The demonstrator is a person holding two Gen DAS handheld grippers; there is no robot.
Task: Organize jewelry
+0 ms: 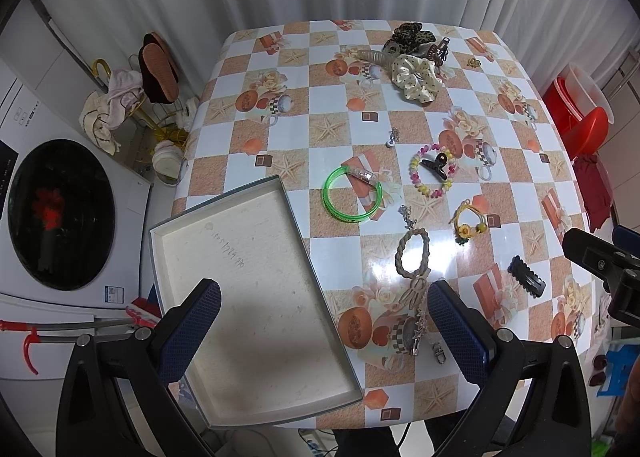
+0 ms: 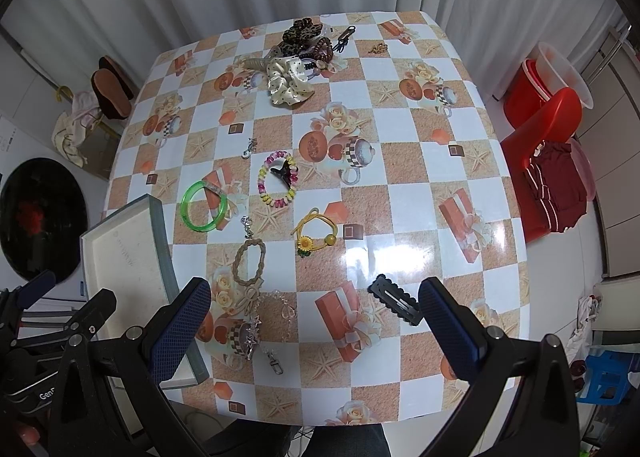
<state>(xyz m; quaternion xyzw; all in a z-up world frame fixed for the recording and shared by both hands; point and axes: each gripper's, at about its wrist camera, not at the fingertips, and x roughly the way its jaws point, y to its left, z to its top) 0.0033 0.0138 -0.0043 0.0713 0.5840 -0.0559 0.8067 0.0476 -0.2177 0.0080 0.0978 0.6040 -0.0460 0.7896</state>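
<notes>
Task looks unstarted: tray (image 1: 240, 289) at near left is empty. Jewelry, e.g. green bangle (image 1: 352, 195) and black snap clip (image 2: 396, 303), lies scattered on the table (image 2: 420, 177). Left gripper (image 1: 324, 327) and right gripper (image 2: 314, 323) both gape wide, holding nothing.

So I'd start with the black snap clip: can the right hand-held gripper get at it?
Probably yes: the right hand-held gripper is open, and the black snap clip lies alone, uncovered, beside its right finger.
</notes>
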